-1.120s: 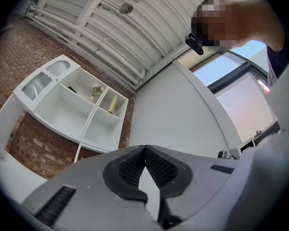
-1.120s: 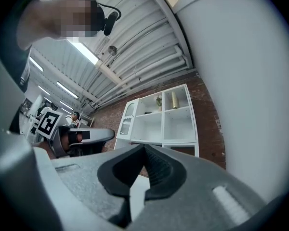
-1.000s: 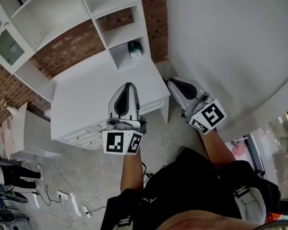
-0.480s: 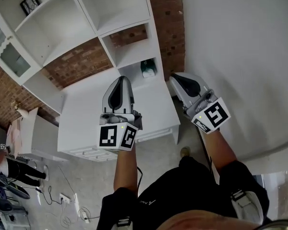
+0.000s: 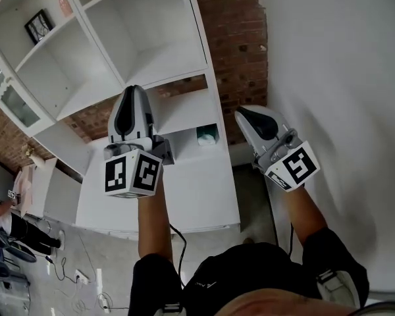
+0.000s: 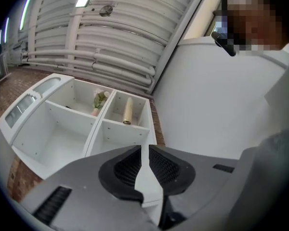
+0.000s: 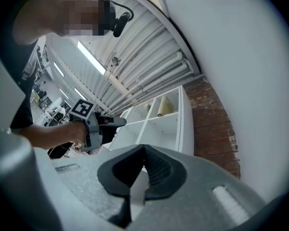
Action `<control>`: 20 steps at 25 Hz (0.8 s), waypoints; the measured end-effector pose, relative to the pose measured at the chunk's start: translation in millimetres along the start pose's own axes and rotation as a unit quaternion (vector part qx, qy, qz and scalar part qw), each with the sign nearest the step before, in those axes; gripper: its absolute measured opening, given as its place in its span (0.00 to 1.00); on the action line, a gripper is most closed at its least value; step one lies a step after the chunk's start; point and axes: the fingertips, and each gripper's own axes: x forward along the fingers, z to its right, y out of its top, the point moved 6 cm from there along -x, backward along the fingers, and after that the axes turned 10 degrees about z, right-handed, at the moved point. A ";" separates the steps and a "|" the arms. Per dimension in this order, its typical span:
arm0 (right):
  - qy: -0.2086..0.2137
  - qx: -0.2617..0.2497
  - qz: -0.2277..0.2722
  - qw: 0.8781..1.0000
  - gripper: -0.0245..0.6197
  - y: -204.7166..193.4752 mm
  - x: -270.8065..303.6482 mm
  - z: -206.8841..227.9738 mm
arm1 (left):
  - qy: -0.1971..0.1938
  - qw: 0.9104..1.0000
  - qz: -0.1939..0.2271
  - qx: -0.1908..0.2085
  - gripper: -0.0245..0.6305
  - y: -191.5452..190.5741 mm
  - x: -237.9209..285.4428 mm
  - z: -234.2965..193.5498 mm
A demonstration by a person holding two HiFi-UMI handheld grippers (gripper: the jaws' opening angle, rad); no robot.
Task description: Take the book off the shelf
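Against the brick wall (image 5: 232, 45): a tall white shelf unit (image 5: 159, 56) of open compartments. Red brick shows behind the lower ones, and a plain white wall (image 5: 336, 78) runs off to the right.
Left gripper (image 5: 133, 91): up in front of the shelves with its nose tilted upward. Its marker cube (image 5: 131, 174) faces back at the person. The jaws have just been easing apart and stand a thin slit open. Nothing is between them, only white shelf showing through.
Right gripper (image 5: 242, 114): raised as well, off to the right beside the white wall and well apart from the left one. Its jaw tips meet and it carries nothing.
Book: I can't pick one out for sure. A pale beige item (image 6: 127, 109) stands upright in the top right-hand compartment, too small to tell whether that's it. Both grippers are well clear of it.
Next compartment over: a sprig of greenery in a pink vase (image 6: 99, 103), just left of the divider.
Lower down: a teal item (image 5: 207, 135) sits in a small compartment at the unit's right edge, between the two grippers when seen from above.
Far left shelf: a small dark picture frame (image 5: 37, 25), leaning back.
Underneath: a low white cabinet (image 5: 191, 199) sits below the shelves, with the person's forearms reaching over it.
Floor: cables (image 5: 85, 283) trail at the lower left, and a bystander (image 5: 16, 232) in dark trousers is at the left edge.
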 end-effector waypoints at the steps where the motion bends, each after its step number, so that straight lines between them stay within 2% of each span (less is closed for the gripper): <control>1: 0.003 0.002 0.002 1.000 0.04 -4.3 4.1 9.3 | 0.002 1.000 0.004 0.010 0.12 2.7 15.2 -3.1; 10: 0.013 0.011 0.012 1.000 0.04 -31.6 31.1 41.6 | 0.015 0.997 0.006 0.072 0.32 43.6 142.1 -40.5; 15: 0.011 0.010 0.019 1.000 0.04 -37.0 38.3 48.5 | 0.024 0.996 -0.007 0.088 0.43 57.3 198.9 -53.9; 20: 0.008 0.011 0.016 1.000 0.04 -43.3 38.3 54.2 | 0.035 0.992 -0.032 0.121 0.50 66.1 249.0 -61.5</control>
